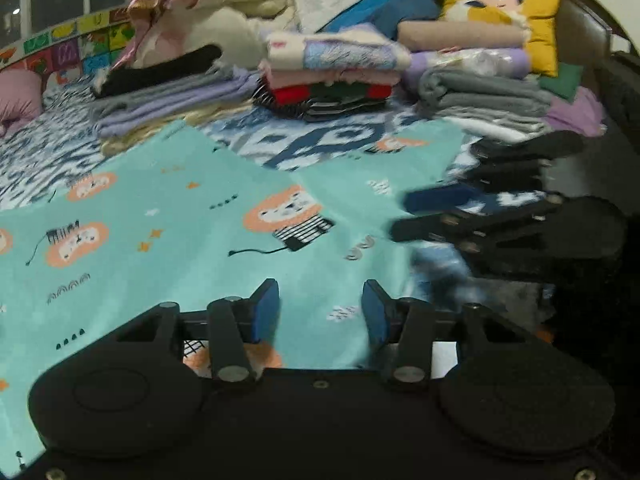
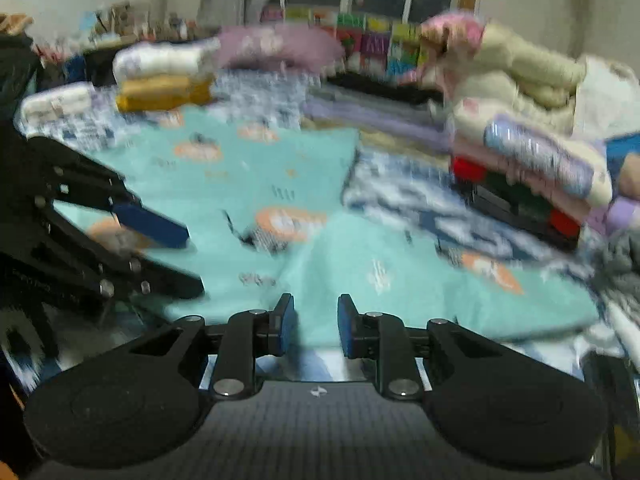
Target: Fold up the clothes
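Left gripper (image 1: 320,312): jaws apart, blue pads facing, nothing between them.
Right gripper (image 2: 316,326): jaws apart with a narrower gap, nothing held.
Relative pose: each shows in the other's view, fingers angled inward, near but not touching.

Turquoise garment (image 1: 192,216) printed with orange lions, spread mostly flat on the patterned bed, near edge rumpled, folded clothes stacks (image 1: 332,80) lined along the far side
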